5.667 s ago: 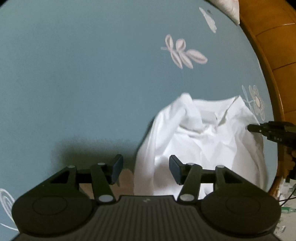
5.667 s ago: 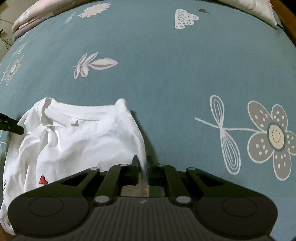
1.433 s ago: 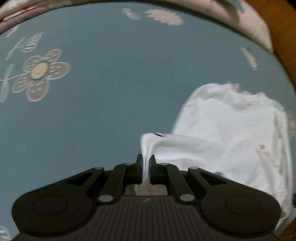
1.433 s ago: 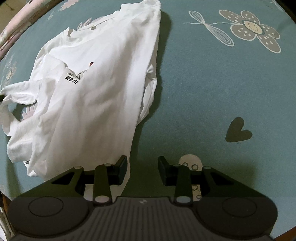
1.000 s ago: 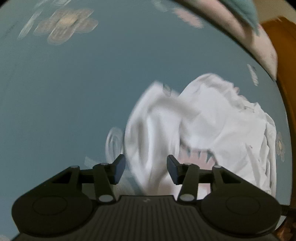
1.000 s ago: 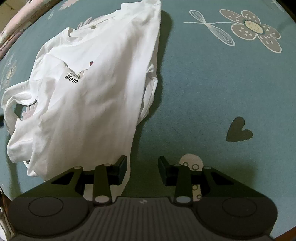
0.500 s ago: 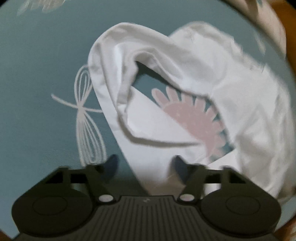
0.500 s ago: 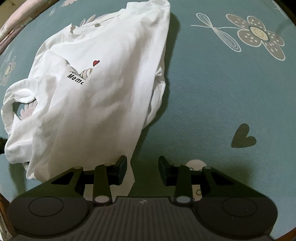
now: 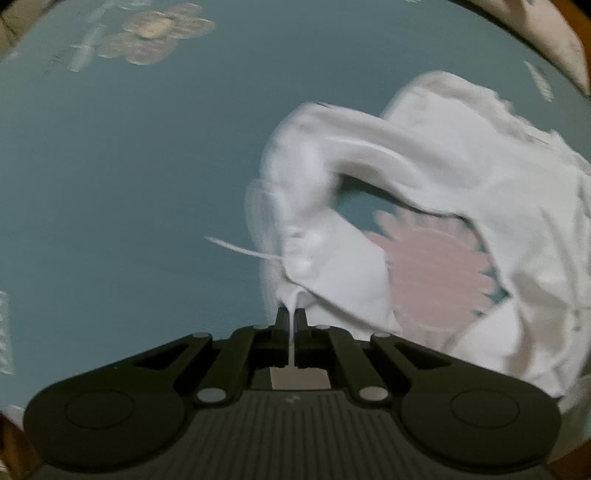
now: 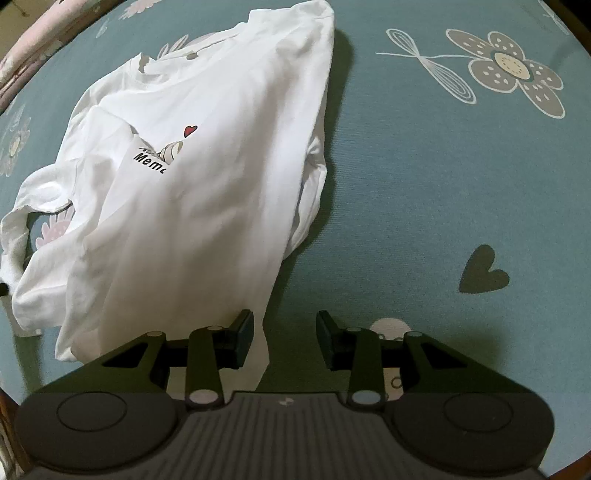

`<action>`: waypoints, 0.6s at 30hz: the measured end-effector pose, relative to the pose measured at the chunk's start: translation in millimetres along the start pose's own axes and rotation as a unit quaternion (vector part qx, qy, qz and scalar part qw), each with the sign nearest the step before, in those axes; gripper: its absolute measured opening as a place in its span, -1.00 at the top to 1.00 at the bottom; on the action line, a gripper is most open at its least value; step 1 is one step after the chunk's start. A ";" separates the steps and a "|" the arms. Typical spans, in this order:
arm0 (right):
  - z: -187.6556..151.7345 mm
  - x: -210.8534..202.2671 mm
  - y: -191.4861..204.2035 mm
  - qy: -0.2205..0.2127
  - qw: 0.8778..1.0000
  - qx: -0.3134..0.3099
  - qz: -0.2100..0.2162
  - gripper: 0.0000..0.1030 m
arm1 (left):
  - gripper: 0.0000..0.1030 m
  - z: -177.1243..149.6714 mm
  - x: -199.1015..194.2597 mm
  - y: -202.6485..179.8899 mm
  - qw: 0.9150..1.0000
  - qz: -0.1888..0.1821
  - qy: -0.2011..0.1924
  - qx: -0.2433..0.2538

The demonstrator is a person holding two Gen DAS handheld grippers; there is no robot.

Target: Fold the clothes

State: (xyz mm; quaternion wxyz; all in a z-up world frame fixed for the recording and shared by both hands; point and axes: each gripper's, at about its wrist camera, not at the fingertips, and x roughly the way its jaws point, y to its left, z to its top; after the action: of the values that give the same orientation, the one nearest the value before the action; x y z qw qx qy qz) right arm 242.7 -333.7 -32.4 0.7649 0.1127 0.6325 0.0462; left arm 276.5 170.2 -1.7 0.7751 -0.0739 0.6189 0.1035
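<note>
Fabric first, in your left wrist view: the left gripper (image 9: 291, 319) has its jaws pressed together on a thin fold of the shirt (image 9: 461, 177), a sliver of white cloth running down between the pads. The view is blurred. From that pinch the cloth rises ahead of the gripper and loops up and to the right as a rolled band, with the bulk of the shirt spread ahead and to the right. Inside the loop, just right of the fingers, the sheet (image 9: 110, 184) shows through with a pink sun-like print (image 9: 439, 269). Left of the gripper the sheet is bare teal — a grey flower print (image 9: 155, 29) sits far ahead on the left.

Right wrist view next: your right gripper (image 10: 284, 336) holds nothing, its jaws standing apart above the sheet (image 10: 424, 184). The shirt (image 10: 207, 177) lies ahead and to the left, chest up, with a red heart (image 10: 190, 130) and black lettering on it. Its near hem tapers to a point that lies between the fingers, closer to the left pad; whether that pad touches it you cannot tell. A dark heart print (image 10: 482, 275) lies ahead to the right of the gripper — a large grey flower (image 10: 511, 68) further off on that side.
</note>
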 end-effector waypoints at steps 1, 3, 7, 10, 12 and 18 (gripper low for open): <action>-0.2 -0.5 -0.5 0.000 1.000 0.000 0.000 0.19 | 1.00 4.2 -1.9 7.6 1.000 0.017 -0.001 0.003; -0.4 -1.6 -1.3 -0.001 1.000 0.001 0.001 0.19 | 1.00 12.1 -6.1 25.0 0.998 0.055 -0.002 0.015; 0.1 -4.8 -4.0 -0.002 1.000 -0.004 -0.001 0.19 | 1.00 27.5 -7.6 47.9 0.990 0.125 0.002 0.063; 0.9 -6.7 -7.5 -0.003 1.000 -0.003 -0.004 0.19 | 1.00 35.9 -5.5 62.1 0.984 0.156 0.014 0.086; 1.4 -8.0 -9.7 -0.004 1.000 -0.002 -0.005 0.19 | 0.99 38.4 -2.8 66.3 0.983 0.156 0.031 0.094; 8.5 -18.8 -6.1 -0.013 0.999 -0.045 -0.023 0.19 | 0.80 38.0 -10.2 53.0 0.986 0.084 0.055 0.133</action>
State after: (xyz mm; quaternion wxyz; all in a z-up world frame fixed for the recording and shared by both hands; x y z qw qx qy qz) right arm 246.8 -344.6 -14.3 0.7779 0.0641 0.6226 0.0557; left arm 296.8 230.1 17.4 0.7316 0.0765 0.6725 0.0809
